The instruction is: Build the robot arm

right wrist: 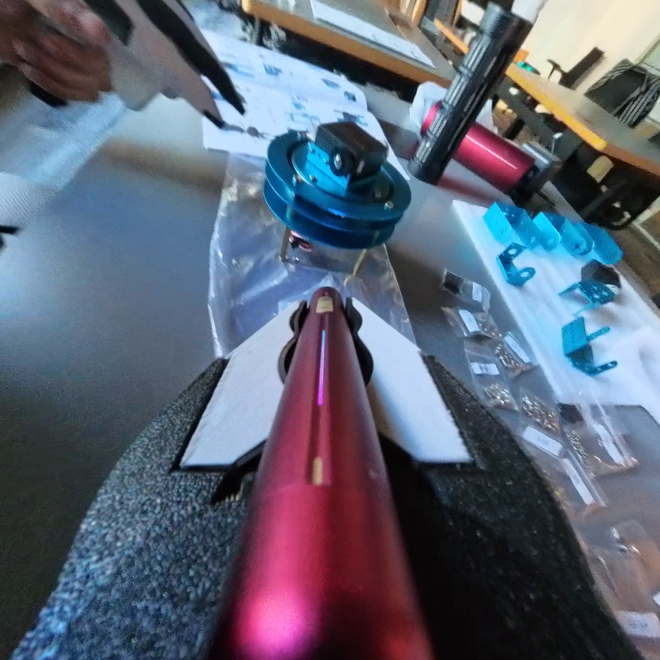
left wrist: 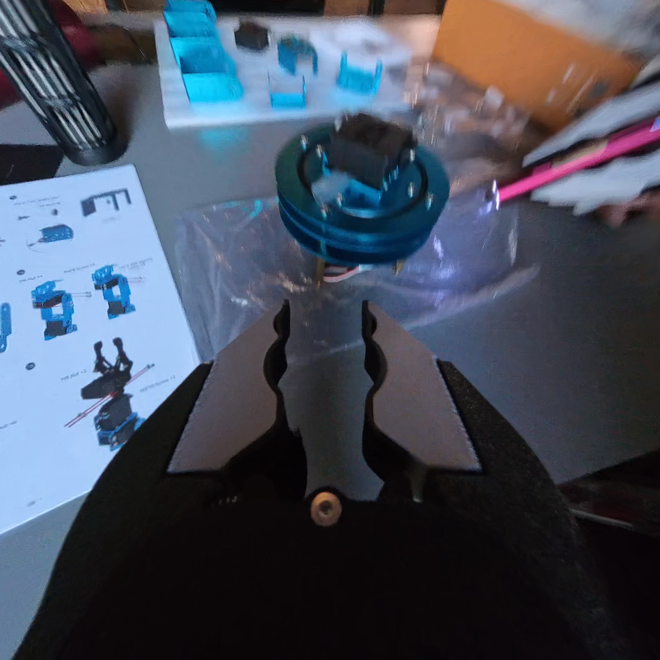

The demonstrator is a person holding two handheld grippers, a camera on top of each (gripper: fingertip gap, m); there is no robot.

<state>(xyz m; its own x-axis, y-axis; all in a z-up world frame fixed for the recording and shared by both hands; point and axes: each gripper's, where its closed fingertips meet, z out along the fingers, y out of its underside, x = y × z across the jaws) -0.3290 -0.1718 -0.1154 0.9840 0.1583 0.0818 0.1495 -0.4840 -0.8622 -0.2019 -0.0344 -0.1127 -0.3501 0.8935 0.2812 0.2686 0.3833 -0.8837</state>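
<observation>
A round blue metal base [left wrist: 360,210] with a black servo on top stands on brass legs on a clear plastic bag [left wrist: 250,257]. My left gripper [left wrist: 325,307] is open and empty, just short of the base. My right gripper [right wrist: 325,307] is shut on a magenta screwdriver [right wrist: 318,446] whose front end points at the base [right wrist: 335,200] from close by. In the left wrist view the screwdriver [left wrist: 571,164] and the right gripper come in blurred from the right. In the right wrist view the left gripper [right wrist: 200,82] shows at the upper left.
A printed instruction sheet [left wrist: 71,321] lies at the left. A white tray [left wrist: 285,114] with several blue brackets [right wrist: 557,235] stands beyond the base. Small bags of screws [right wrist: 518,385] lie beside it. A black slotted cylinder [left wrist: 53,89] and a cardboard box [left wrist: 518,53] stand at the back. The grippers' ends are close to 20 cm from one another.
</observation>
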